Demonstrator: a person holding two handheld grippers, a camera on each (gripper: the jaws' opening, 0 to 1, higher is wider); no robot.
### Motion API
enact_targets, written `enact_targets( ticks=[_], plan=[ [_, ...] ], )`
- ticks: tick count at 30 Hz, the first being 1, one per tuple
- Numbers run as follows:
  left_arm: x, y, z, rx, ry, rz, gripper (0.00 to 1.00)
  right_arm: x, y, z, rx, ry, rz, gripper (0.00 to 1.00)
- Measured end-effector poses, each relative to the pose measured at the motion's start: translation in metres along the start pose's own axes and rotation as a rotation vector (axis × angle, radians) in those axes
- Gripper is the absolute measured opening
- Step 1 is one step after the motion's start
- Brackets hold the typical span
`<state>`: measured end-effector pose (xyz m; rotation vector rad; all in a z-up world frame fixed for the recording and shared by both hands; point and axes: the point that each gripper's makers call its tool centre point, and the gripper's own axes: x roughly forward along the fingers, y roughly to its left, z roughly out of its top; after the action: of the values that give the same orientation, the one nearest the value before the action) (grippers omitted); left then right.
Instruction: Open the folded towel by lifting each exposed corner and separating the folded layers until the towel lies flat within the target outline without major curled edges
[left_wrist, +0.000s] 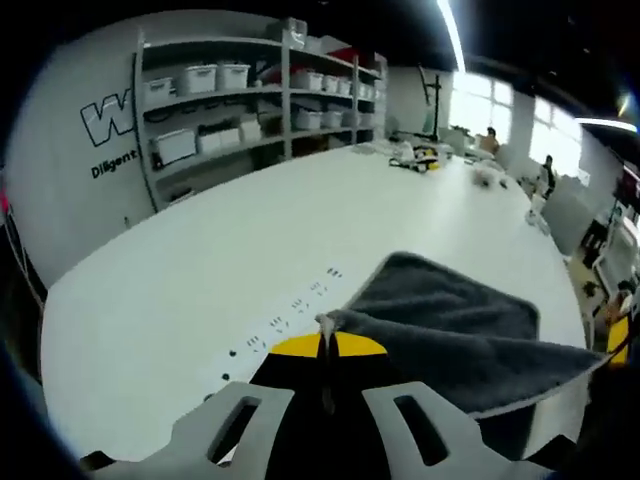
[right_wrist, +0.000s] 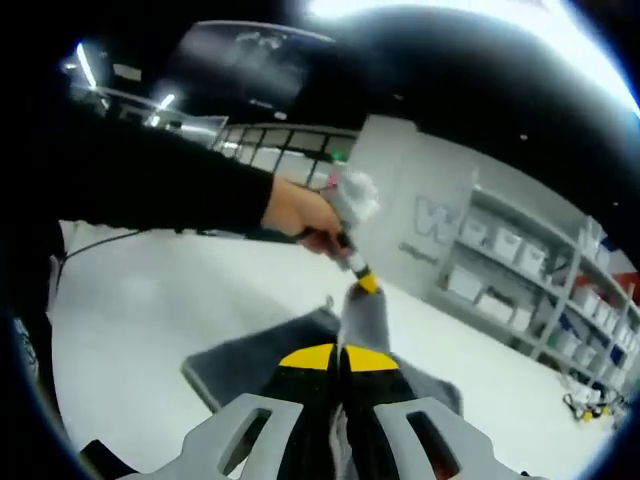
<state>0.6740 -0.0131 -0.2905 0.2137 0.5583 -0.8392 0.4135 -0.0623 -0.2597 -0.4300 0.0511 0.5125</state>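
A soft, limp dark grey terry towel (left_wrist: 450, 330) is lifted off the white surface (left_wrist: 200, 290). A corner is clamped in the left gripper (left_wrist: 327, 335) fingers, another in the right gripper (right_wrist: 340, 365); corners are best gripped.

A lab or workshop: storage shelving (left_wrist: 262, 95), big white table (left_wrist: 200, 270).

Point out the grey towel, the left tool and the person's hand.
grey towel (left_wrist: 455, 325): left gripper view, on the draped middle of the cloth.
left tool (left_wrist: 327, 345): left gripper view, between its yellow tips, shut on the towel's corner.
person's hand (right_wrist: 300, 217): right gripper view, on the knuckles.
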Motion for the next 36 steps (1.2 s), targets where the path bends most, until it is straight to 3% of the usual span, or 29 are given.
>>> enact_targets(
  ticks=[9, 16, 19, 20, 21, 36],
  plan=[
    [-0.024, 0.018, -0.003, -0.096, -0.026, 0.002, 0.01, 0.018, 0.042, 0.019, -0.057, -0.018, 0.061, 0.0],
    [-0.034, 0.021, -0.004, -0.107, -0.03, -0.01, 0.01, 0.028, 0.064, 0.026, -0.094, -0.022, 0.096, 0.0],
    [-0.035, 0.021, -0.005, -0.083, -0.013, -0.012, 0.0, 0.034, 0.072, 0.031, -0.108, -0.024, 0.117, 0.0],
    [-0.036, 0.023, -0.007, -0.015, 0.008, 0.002, 0.0, 0.036, 0.075, 0.034, -0.111, -0.026, 0.127, 0.0],
    [-0.036, 0.024, -0.008, 0.0, 0.016, 0.006, 0.0, 0.038, 0.076, 0.036, -0.114, -0.027, 0.131, 0.0],
    [-0.055, 0.038, -0.007, 0.081, 0.031, 0.017, 0.01, 0.056, 0.109, 0.06, -0.204, -0.019, 0.207, 0.0]
  ],
)
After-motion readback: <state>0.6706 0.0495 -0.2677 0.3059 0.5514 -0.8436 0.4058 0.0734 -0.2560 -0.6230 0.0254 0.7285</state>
